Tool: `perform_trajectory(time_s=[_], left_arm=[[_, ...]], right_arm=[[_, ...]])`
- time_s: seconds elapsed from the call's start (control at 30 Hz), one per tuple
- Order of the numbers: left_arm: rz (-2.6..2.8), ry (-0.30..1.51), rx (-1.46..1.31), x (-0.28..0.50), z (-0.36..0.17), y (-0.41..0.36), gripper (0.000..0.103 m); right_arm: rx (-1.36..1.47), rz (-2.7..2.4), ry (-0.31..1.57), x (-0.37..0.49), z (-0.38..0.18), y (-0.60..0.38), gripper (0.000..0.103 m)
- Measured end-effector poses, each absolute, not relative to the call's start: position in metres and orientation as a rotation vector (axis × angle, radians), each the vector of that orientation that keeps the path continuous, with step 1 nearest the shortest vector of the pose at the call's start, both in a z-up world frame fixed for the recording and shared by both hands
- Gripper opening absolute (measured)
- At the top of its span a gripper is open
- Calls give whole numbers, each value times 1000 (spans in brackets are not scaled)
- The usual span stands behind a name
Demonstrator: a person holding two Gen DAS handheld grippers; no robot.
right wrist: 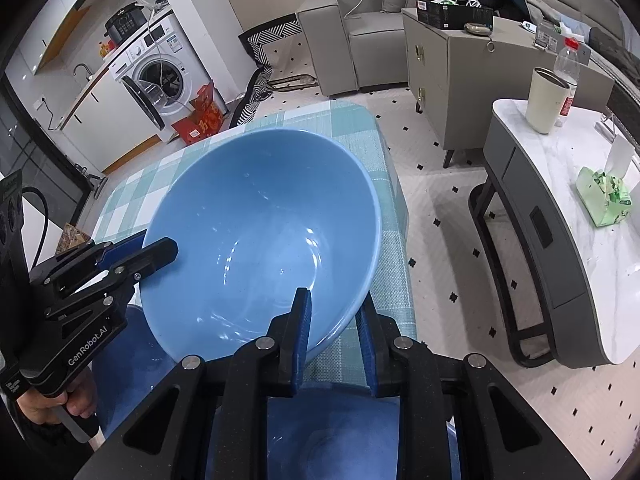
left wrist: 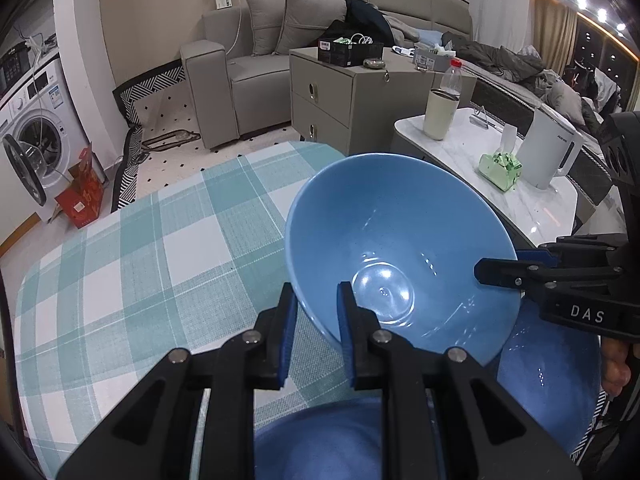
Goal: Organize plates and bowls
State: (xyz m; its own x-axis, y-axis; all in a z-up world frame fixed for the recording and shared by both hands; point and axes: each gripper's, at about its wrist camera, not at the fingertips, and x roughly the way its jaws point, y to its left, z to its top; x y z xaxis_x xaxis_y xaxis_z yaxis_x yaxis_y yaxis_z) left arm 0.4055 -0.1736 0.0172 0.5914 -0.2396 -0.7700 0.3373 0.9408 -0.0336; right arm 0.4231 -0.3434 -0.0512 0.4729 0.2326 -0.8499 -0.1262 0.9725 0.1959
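The light blue bowl (left wrist: 400,248) looks like glazed ceramic, smooth and glossy, with ceiling lights glinting off its inside. The darker blue bowls (right wrist: 332,436) underneath carry the same wet-looking shine. Each hand-held gripper, left (left wrist: 318,336) and right (right wrist: 334,344), is matt black plastic with small bright metal pins and blue rubbery-looking pads. The counter (left wrist: 140,260) wears a checked teal and white cloth, woven and matt, its fine weave showing. The side table (right wrist: 592,248) has a polished marble-look top that mirrors light. The sofa (left wrist: 248,60) is soft grey fabric.
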Motion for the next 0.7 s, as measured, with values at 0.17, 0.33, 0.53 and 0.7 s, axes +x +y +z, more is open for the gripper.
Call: perform_trajectory(time_s=[0.17, 0.33, 0.53, 0.7], left_arm=[[-337, 849, 122, 399, 31, -173, 18], [-337, 821, 122, 389, 48, -172, 18], [-337, 790, 119, 373, 67, -166, 18], [-331, 764, 115, 358, 82, -158, 18]], right_arm=[[106, 219, 1034, 416, -39, -343, 23], [105, 221, 1006, 406, -23, -344, 23], [97, 228, 971, 390, 1, -339, 23], [80, 237, 949, 376, 18, -331, 23]])
